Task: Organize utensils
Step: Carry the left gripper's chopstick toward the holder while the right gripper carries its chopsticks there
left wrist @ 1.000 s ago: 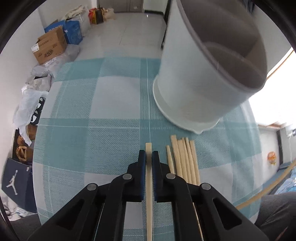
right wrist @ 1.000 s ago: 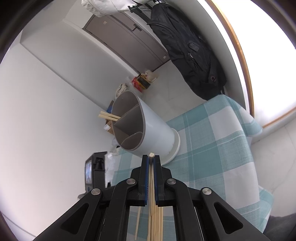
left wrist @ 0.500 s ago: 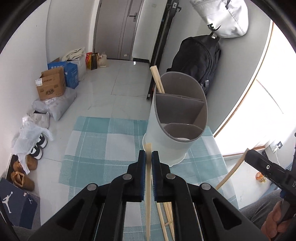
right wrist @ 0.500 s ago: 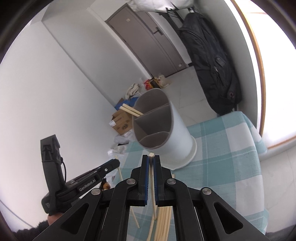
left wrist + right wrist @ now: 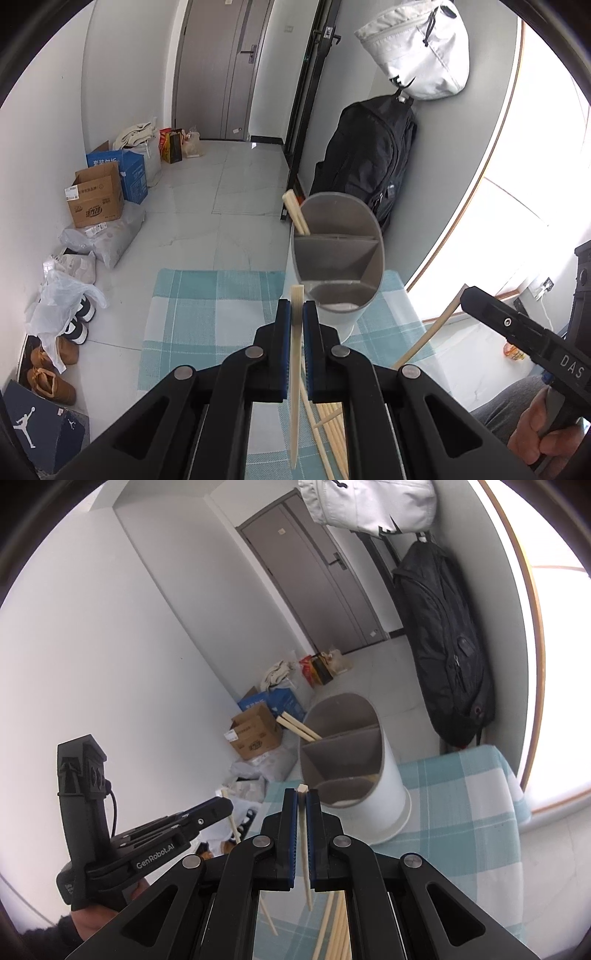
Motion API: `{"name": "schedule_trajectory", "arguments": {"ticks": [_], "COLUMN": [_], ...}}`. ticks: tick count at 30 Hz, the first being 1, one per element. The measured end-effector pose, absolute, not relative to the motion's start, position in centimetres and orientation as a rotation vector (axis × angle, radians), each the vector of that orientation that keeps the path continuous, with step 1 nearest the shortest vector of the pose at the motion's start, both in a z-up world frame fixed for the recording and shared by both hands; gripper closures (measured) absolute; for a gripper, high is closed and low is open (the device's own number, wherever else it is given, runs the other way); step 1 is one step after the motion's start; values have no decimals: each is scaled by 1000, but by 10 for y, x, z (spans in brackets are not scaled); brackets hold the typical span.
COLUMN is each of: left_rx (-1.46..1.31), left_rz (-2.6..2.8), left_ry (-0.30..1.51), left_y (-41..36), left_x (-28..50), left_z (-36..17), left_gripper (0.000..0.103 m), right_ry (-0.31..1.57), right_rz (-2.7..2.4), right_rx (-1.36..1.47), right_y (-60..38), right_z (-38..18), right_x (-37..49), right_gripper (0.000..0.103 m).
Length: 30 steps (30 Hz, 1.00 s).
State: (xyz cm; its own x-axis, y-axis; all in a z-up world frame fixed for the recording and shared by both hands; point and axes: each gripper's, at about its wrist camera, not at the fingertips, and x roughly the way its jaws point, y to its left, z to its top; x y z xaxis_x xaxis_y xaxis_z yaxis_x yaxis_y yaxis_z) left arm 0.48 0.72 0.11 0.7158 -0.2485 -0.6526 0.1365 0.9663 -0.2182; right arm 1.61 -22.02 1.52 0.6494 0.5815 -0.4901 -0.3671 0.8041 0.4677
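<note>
My left gripper (image 5: 296, 308) is shut on a wooden chopstick (image 5: 295, 369) and holds it well above the table. My right gripper (image 5: 302, 794) is shut on another chopstick (image 5: 304, 845), also raised. A white utensil holder (image 5: 336, 262) with grey dividers stands on the teal checked cloth (image 5: 207, 306); two chopsticks (image 5: 295, 218) lean in its far compartment. It also shows in the right wrist view (image 5: 354, 771). Several loose chopsticks (image 5: 332, 432) lie on the cloth below. The right gripper shows in the left wrist view (image 5: 461, 295), and the left gripper in the right wrist view (image 5: 225, 805).
A black backpack (image 5: 369, 166) and a white bag (image 5: 417, 55) hang on the wall behind the table. Cardboard boxes (image 5: 96, 199), bags and shoes (image 5: 55, 354) line the floor at the left. A bright window (image 5: 535, 184) is to the right.
Both grippers have risen high above the table with their chopsticks; the left one lifted off the cloth. The holder now sits farther below and ahead.
</note>
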Motion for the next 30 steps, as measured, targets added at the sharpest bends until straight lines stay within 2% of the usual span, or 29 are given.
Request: {"name": "schedule_trajectory", "arguments": {"ticks": [19, 30], "left_rx": [-239, -341], "left_rz": [-266, -191], "left_ry": [603, 551], "left_y": [0, 14], "left_x": [74, 128], "left_z": [102, 109], "left_gripper": [101, 101], "right_ry": [649, 626], "right_rz": [570, 532], "right_rx": [301, 222], "right_y": [-226, -215], "right_z": [113, 142], "right_x": [85, 145], "right_gripper": [99, 99]}}
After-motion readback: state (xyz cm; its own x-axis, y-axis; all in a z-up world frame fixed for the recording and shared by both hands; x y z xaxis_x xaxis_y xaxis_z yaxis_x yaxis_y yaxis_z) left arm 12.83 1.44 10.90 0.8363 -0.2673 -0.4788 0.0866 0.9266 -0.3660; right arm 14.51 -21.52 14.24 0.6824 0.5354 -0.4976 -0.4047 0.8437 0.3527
